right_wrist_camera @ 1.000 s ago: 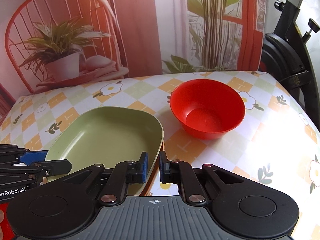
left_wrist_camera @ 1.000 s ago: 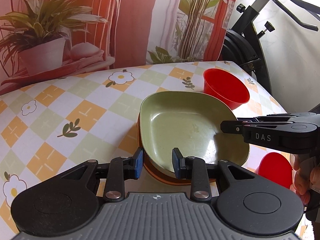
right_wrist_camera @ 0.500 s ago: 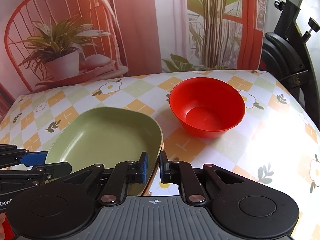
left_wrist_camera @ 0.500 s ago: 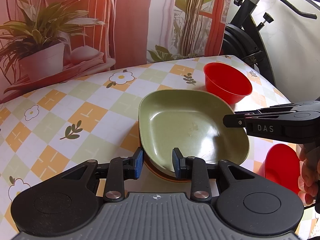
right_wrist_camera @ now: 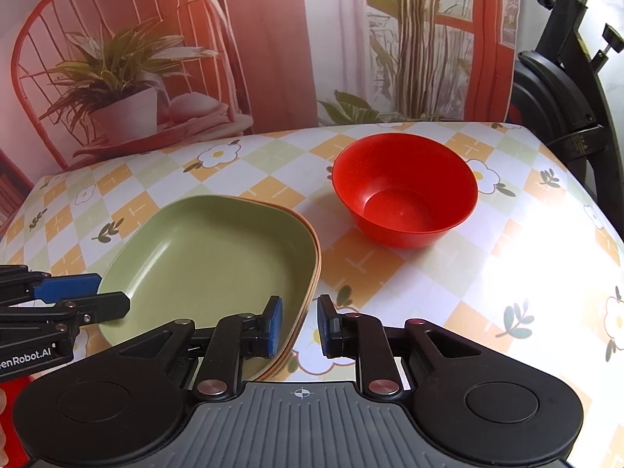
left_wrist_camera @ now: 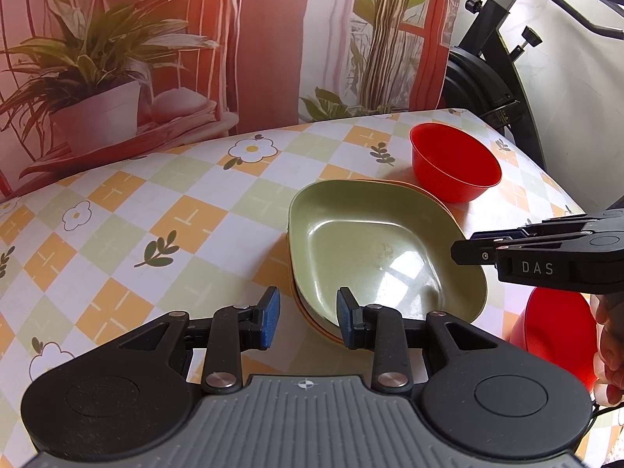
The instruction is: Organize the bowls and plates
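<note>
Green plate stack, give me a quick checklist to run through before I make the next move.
1. Green plate nested squarely in the orange plate: ok.
2. Left gripper jaws open, stack rim between them: ok.
3. Right gripper jaws open, astride the opposite rim: ok.
4. Far red bowl upright, apart from the plates: ok.
5. Near red bowl resting flat on the table: cannot tell, it is half hidden behind the right gripper.
</note>
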`<state>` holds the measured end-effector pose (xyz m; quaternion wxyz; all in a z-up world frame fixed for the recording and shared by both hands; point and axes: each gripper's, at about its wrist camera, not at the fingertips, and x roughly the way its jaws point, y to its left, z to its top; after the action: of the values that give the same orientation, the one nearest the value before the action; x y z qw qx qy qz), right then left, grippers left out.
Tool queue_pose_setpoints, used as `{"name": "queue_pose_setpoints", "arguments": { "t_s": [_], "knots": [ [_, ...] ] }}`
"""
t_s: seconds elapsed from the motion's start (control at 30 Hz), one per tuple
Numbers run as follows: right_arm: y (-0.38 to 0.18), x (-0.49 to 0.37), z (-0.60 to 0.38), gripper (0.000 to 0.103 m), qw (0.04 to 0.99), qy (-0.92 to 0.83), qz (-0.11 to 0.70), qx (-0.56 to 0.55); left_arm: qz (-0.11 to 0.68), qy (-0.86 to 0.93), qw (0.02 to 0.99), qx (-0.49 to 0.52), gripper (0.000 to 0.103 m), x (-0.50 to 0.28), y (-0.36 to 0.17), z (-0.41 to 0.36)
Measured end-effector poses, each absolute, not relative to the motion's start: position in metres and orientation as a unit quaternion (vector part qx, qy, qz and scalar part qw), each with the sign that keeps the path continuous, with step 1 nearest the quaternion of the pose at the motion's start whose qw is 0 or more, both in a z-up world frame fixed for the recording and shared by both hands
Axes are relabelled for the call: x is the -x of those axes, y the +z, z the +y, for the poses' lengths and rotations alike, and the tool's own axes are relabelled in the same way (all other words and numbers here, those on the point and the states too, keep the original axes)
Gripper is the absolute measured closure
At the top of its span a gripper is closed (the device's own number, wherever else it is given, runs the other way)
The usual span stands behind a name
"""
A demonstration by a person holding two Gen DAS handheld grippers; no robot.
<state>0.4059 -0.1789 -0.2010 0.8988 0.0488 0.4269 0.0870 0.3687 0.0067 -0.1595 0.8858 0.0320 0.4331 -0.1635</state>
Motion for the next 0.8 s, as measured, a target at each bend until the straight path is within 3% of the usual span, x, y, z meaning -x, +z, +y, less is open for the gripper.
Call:
{"name": "queue_pose_setpoints", "arguments": {
  "t_s": [0.8],
  "knots": [
    [-0.2080, -0.4129, -0.1725, 0.084, 0.891, 0.077, 0.446, -0.031, 0.439, -0.158, 0.884, -0.041, 0.064, -0.3695, -0.1639, 0.0038]
  ]
}}
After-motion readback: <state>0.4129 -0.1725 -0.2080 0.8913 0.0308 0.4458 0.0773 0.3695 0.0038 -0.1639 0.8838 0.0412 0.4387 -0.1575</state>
